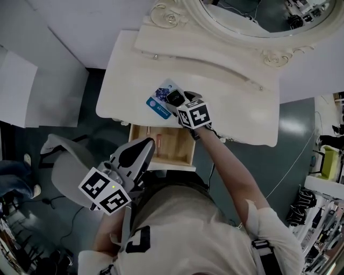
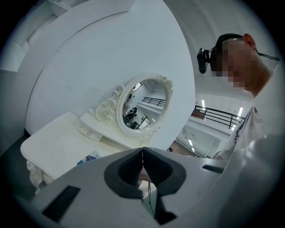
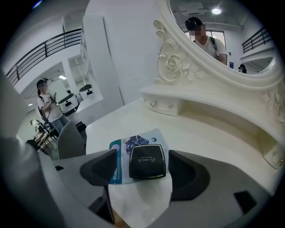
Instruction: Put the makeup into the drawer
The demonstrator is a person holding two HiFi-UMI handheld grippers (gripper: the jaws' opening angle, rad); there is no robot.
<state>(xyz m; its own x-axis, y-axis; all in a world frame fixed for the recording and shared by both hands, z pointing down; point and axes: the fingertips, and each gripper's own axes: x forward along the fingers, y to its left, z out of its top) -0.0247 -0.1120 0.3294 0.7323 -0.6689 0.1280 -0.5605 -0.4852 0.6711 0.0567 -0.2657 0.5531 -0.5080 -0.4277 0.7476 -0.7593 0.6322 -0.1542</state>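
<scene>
A black square compact (image 3: 147, 161) lies on a blue and white sachet (image 3: 133, 147) near the front edge of the cream dressing table (image 3: 209, 133). My right gripper (image 3: 142, 167) hangs over it, open, one jaw on each side of the compact and neither touching it. From the head view the right gripper (image 1: 176, 100) covers most of the compact (image 1: 173, 96) and the sachet (image 1: 160, 101). Just below the tabletop the wooden drawer (image 1: 177, 147) stands open with a slim reddish item (image 1: 158, 144) inside. My left gripper (image 1: 146, 143) is shut and empty, in front of the drawer.
An oval mirror (image 1: 258, 16) in an ornate frame rises behind a low curved shelf (image 1: 199, 59) at the table's back. A grey chair (image 1: 64, 172) stands left of the drawer, under my left hand. Another person (image 3: 49, 107) stands far off.
</scene>
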